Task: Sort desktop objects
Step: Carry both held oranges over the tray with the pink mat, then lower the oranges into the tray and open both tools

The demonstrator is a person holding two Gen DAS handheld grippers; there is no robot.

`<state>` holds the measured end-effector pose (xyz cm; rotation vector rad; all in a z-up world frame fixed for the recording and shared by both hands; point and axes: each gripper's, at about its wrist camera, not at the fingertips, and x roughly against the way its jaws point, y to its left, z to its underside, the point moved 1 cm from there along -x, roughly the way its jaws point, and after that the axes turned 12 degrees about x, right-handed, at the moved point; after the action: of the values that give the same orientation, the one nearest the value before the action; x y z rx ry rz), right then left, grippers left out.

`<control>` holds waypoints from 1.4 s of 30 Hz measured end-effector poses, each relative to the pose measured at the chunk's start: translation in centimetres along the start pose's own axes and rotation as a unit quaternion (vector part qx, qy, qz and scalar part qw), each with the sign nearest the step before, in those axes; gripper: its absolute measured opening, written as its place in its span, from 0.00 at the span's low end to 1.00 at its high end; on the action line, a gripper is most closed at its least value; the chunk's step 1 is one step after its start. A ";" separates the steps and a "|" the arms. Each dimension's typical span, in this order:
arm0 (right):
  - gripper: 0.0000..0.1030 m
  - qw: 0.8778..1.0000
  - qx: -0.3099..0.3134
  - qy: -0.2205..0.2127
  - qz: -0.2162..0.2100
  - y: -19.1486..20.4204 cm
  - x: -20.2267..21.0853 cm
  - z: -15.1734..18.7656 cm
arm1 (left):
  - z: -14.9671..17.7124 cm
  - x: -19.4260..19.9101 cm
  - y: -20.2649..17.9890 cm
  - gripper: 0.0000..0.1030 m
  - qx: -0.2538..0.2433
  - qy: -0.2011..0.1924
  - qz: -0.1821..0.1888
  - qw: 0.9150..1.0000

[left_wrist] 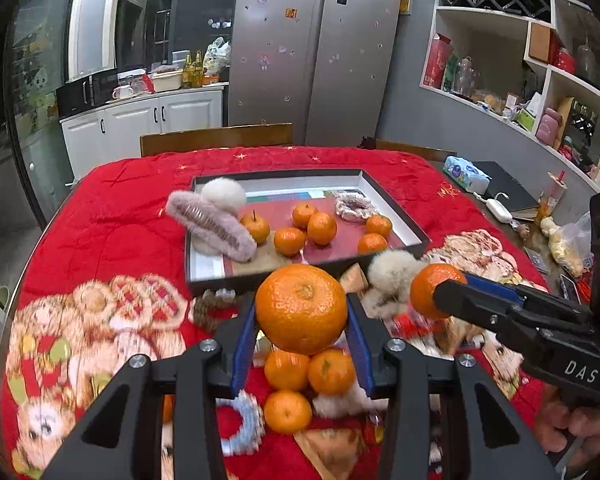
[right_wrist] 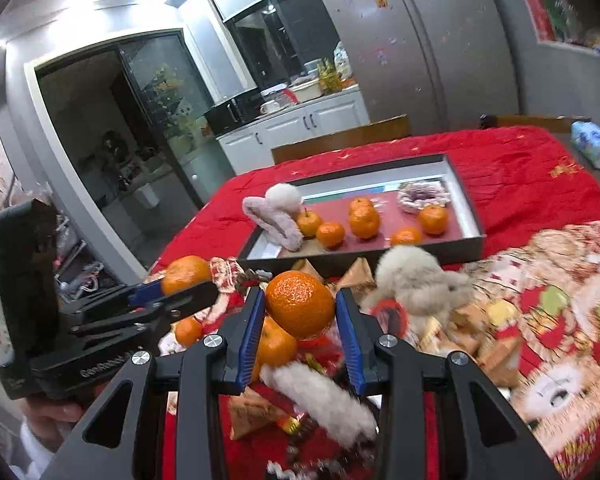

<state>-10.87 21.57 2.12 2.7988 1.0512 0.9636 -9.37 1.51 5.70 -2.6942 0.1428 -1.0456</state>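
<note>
Two round, dimpled tangerines (left_wrist: 301, 308) — gripper-held (left_wrist: 301, 312), aloft

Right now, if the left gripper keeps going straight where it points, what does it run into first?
Probably the near wall of the dark tray. The left gripper, shut on a tangerine, points at it over the cloth; depth is hard to judge in the fisheye view.

Two gripped tangerines (left_wrist: 301, 307) (right_wrist: 300, 305), tray (left_wrist: 412, 216) beyond

I see open room in the tray's (left_wrist: 416, 226) middle and right — the furry hair clip (left_wrist: 216, 226) blocks its left corner; loose tangerines (left_wrist: 288, 372) and pom-poms (left_wrist: 388, 280) crowd the cloth before it.
</note>
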 end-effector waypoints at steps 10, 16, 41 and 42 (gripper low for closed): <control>0.34 0.999 -0.002 0.046 -0.017 -2.5 -5.3 -3.5 | -3.6 -8.4 -0.3 0.42 -0.023 0.061 -0.015 0.998; 0.34 0.997 0.007 0.074 -0.003 -4.2 -8.6 -5.2 | -4.8 -12.8 0.5 0.42 -0.017 0.089 -0.019 0.996; 0.35 0.984 0.021 0.173 0.043 -7.8 -18.1 -5.8 | -5.4 -20.6 1.6 0.42 -0.007 0.147 -0.003 0.989; 0.36 0.984 0.019 0.173 0.039 -7.8 -18.2 -5.7 | -5.4 -20.6 1.6 0.42 -0.009 0.146 -0.004 0.989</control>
<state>-29.33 15.64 -4.84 2.7838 0.9992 1.4960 -28.20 2.61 -4.27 -2.5427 0.1943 -1.4435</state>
